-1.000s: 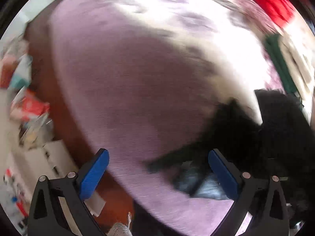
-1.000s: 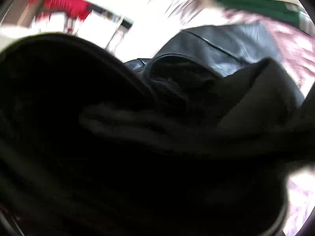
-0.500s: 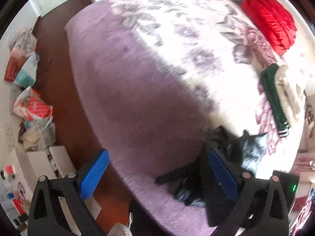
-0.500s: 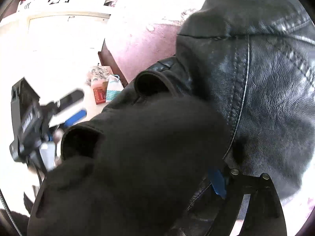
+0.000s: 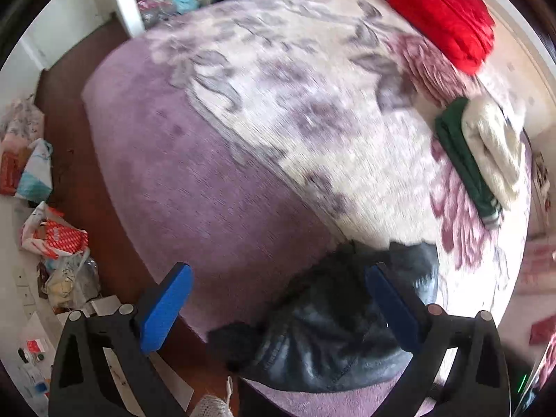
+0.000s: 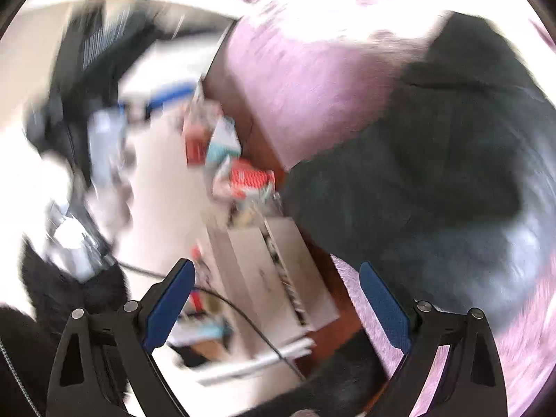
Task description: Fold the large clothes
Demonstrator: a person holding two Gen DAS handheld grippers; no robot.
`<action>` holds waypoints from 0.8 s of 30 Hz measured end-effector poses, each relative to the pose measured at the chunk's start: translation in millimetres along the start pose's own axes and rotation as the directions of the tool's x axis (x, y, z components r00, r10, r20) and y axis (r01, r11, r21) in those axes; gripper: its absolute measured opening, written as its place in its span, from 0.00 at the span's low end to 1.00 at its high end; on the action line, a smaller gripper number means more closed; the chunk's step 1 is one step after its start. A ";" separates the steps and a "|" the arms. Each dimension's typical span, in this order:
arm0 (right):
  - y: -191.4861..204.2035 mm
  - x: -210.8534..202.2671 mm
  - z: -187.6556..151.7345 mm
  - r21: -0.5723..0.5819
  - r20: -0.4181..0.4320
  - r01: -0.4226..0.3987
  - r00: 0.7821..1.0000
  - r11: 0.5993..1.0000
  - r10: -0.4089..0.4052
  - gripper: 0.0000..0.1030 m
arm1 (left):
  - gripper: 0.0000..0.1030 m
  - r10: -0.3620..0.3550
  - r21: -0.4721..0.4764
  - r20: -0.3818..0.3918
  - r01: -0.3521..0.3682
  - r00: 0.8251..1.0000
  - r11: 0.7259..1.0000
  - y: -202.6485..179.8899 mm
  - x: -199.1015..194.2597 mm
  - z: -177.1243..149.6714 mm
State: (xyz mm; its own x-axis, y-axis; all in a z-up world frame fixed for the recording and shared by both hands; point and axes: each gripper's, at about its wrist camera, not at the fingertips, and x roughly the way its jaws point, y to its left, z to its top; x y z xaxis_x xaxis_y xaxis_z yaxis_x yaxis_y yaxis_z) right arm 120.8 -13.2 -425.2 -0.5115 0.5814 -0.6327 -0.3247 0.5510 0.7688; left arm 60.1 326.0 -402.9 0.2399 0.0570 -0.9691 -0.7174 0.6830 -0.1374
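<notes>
Left tongs [image 5: 278, 309] spread wide, blue pads [image 5: 165, 314] well apart, grasping nothing, hovering above the near corner of the bed [image 5: 215, 187]. Directly below and between the pads: black leather jacket [image 5: 333, 337], bunched in a heap on the purple bedspread at the bed's near edge, part of it hanging over toward the floor [image 5: 73, 146]. Farther up the bed, near the right side: folded green garment [image 5: 462, 163] touching a cream knit [image 5: 493, 149], with a red bundle [image 5: 444, 17] beyond them at the far end and a pink ruffled piece [image 5: 431, 73] between. On the brown floor to the left: red-and-white bags [image 5: 55, 236] and loose clutter beside a white wall.

Right tongs [image 6: 274, 312] likewise released, blue pads [image 6: 384, 304] parted and holding nothing. Heavily blurred view. Black jacket [image 6: 434, 160] filling the right half, lying on the purple bedspread [image 6: 295, 80] and spilling over its edge. Below the gap of the tongs: grey flat boxes [image 6: 271, 271], a thin black cable [image 6: 250, 319] and scattered packets [image 6: 243, 177] on the floor. Dark blurred shape at upper left, too smeared to identify; dark fuzzy fabric [image 6: 69, 292] at lower left, close to the left pad.
</notes>
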 end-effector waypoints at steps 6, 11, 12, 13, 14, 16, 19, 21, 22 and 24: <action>-126.9 -38.8 35.1 0.353 0.144 0.135 0.970 0.926 -0.196 0.24 | 1.00 -0.054 0.032 -0.078 0.057 0.995 0.998 -33.5 37.9 -21.2; -126.7 28.6 58.8 0.185 0.006 0.301 0.952 0.936 -0.307 0.24 | 1.00 -0.073 0.054 -0.122 0.080 0.990 0.995 -55.1 75.3 -35.8; -123.7 43.0 62.9 0.171 -0.026 0.326 0.945 0.930 -0.327 0.24 | 1.00 -0.064 0.060 -0.132 0.072 0.989 0.996 -57.9 83.8 -39.2; -118.8 58.4 65.2 0.171 -0.046 0.334 0.942 0.927 -0.332 0.24 | 1.00 -0.055 0.064 -0.148 0.066 0.987 0.996 -59.9 93.5 -42.0; -116.7 62.3 62.6 0.184 -0.061 0.335 0.942 0.924 -0.330 0.24 | 1.00 -0.061 0.063 -0.164 0.072 0.985 0.995 -60.7 104.0 -45.2; -117.3 47.9 60.9 0.218 -0.073 0.297 0.955 0.930 -0.288 0.24 | 1.00 -0.034 0.055 -0.195 0.046 0.980 0.997 -57.2 125.3 -51.7; -135.5 20.6 61.3 0.286 -0.017 0.100 0.995 0.953 -0.099 0.39 | 1.00 -0.027 0.039 -0.234 0.037 0.972 0.999 -46.1 154.1 -62.6; -148.3 0.7 53.9 0.297 0.032 0.071 0.996 0.952 -0.085 0.68 | 1.00 -0.077 -0.005 -0.239 0.078 0.968 0.997 -37.7 160.9 -66.4; -156.7 -6.6 50.4 0.288 0.049 0.096 0.992 0.953 -0.115 0.90 | 1.00 -0.087 -0.010 -0.237 0.087 0.968 0.996 -36.5 160.7 -66.5; -173.0 -13.3 49.4 0.272 0.054 0.107 0.991 0.956 -0.126 0.94 | 1.00 -0.092 -0.006 -0.237 0.093 0.967 0.996 -37.4 158.4 -66.5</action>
State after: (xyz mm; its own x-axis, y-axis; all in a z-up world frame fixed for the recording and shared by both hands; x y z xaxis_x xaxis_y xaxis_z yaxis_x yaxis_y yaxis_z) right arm 223.0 -86.7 -554.3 -0.4229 0.5387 -0.7286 -0.1486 0.7520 0.6422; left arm 81.4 261.1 -564.9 0.1429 -0.1801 -0.9732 -0.6958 0.6810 -0.2282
